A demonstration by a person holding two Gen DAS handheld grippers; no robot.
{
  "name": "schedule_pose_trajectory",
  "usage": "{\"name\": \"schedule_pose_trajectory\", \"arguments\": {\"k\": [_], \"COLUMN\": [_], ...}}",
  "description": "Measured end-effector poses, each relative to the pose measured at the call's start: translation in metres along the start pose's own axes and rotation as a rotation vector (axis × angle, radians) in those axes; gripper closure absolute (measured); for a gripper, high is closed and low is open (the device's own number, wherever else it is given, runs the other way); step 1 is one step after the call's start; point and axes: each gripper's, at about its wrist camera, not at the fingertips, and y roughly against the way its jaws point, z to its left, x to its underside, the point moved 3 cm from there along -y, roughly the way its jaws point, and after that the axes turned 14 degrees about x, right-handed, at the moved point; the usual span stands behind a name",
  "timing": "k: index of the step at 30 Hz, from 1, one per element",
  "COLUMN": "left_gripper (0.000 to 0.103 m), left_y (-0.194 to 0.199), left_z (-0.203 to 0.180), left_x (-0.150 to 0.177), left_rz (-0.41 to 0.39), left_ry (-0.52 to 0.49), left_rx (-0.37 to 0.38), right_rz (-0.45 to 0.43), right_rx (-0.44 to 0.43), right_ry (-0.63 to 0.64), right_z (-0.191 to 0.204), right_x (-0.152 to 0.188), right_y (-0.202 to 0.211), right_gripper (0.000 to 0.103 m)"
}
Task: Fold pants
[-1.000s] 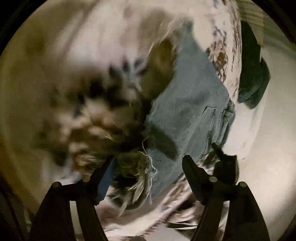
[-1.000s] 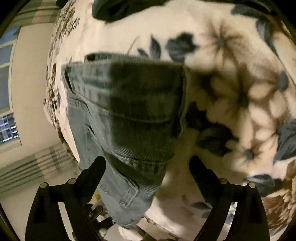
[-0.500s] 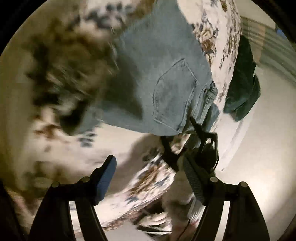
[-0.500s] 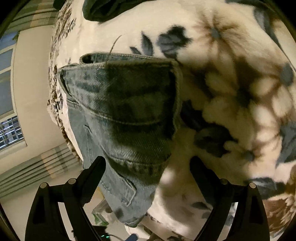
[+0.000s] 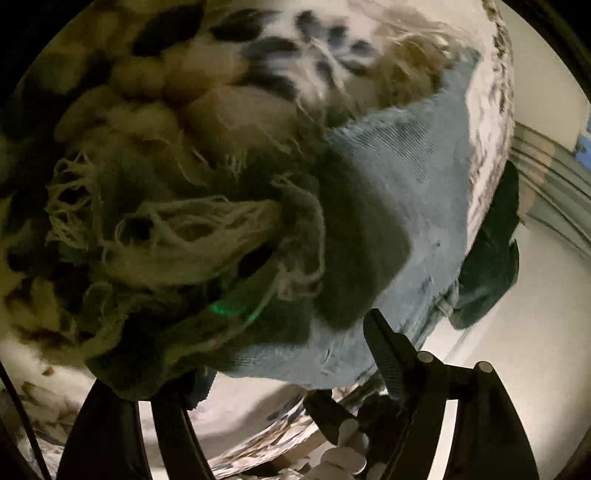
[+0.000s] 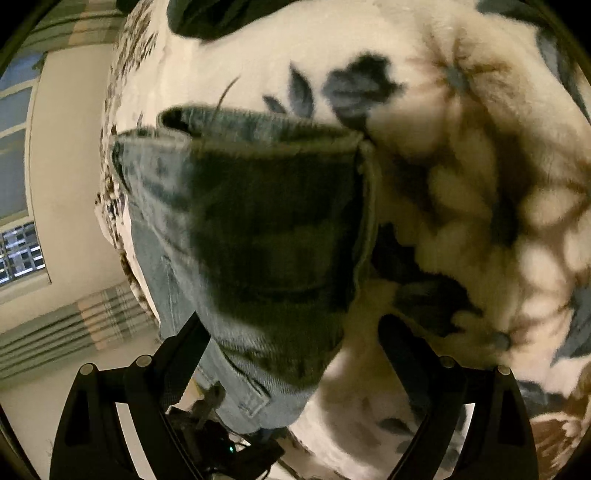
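Light blue jeans (image 5: 399, 192) lie on a floral fleece blanket (image 5: 177, 96). In the left wrist view their frayed hem (image 5: 177, 236) bunches right in front of the camera. My left gripper (image 5: 291, 362) is open, with denim lying between its fingers; the left finger is mostly hidden by the cloth. In the right wrist view the waistband end of the jeans (image 6: 258, 206) lies folded in shadow. My right gripper (image 6: 295, 343) is open just above it, its fingers on either side of the lower edge.
The blanket (image 6: 461, 184) covers a bed. A dark green garment (image 5: 491, 258) lies at the bed's edge; it also shows at the top of the right wrist view (image 6: 221, 18). Beyond the bed are a cream wall, striped curtains (image 6: 66, 332) and a window (image 6: 18, 254).
My left gripper has swung back from the pocket area to the frayed hem, which now fills its view. My right gripper has moved slightly closer to the waistband end.
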Motion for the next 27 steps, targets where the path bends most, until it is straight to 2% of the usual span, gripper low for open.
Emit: {"name": "schedule_pose_trajectory", "arguments": {"k": [2,3,4,5,6,8,11,15,17,19,20,23,25,27], "left_gripper": [0.051,0.064,0.074,0.076,0.081,0.084,0.088,0.091,0.091,0.088,0.086,0.081,0.073,0.066], "left_y": [0.000,0.003,0.004,0.006,0.008,0.014,0.028,0.059,0.072,0.080,0.080,0.069,0.061,0.055], "left_z": [-0.001,-0.008,-0.010,-0.019,-0.025,-0.041,-0.075,-0.098,-0.093,-0.072,-0.059,-0.030,-0.026,-0.027], "left_x": [0.003,0.002,0.002,0.001,0.002,0.002,0.002,0.004,-0.003,-0.019,-0.032,-0.057,-0.058,-0.060], "left_rz": [-0.023,-0.025,-0.017,0.001,0.012,0.030,0.063,0.087,0.073,0.074,0.065,0.063,0.060,0.063], "left_ry": [-0.001,-0.042,-0.088,-0.154,-0.198,-0.284,-0.423,-0.587,-0.606,-0.563,-0.504,-0.357,-0.329,-0.327], "left_rx": [-0.037,-0.071,-0.094,-0.129,-0.147,-0.161,-0.172,-0.164,-0.146,-0.124,-0.099,0.004,0.035,0.033], "right_rz": [-0.032,-0.051,-0.082,-0.119,-0.147,-0.180,-0.212,-0.211,-0.179,-0.160,-0.149,-0.136,-0.164,-0.172], "right_rx": [-0.016,-0.018,-0.010,0.019,0.028,0.038,0.001,-0.067,-0.086,-0.068,-0.071,-0.119,-0.145,-0.156], "right_ry": [-0.043,-0.062,-0.069,-0.058,-0.032,-0.028,-0.045,-0.103,-0.135,-0.131,-0.145,-0.198,-0.193,-0.203], "right_z": [-0.003,-0.004,-0.002,0.001,0.007,0.014,0.020,0.016,0.012,0.007,0.003,-0.011,-0.011,-0.011], "right_x": [-0.001,-0.001,0.000,0.002,0.005,0.013,0.029,0.067,0.093,0.108,0.110,0.102,0.097,0.092], "right_y": [0.000,0.000,0.002,0.005,0.008,0.014,0.026,0.036,0.029,0.017,0.010,-0.001,-0.001,-0.002], "right_gripper": [0.008,0.010,0.020,0.047,0.056,0.060,0.065,0.067,0.067,0.064,0.055,0.044,0.037,0.032]}}
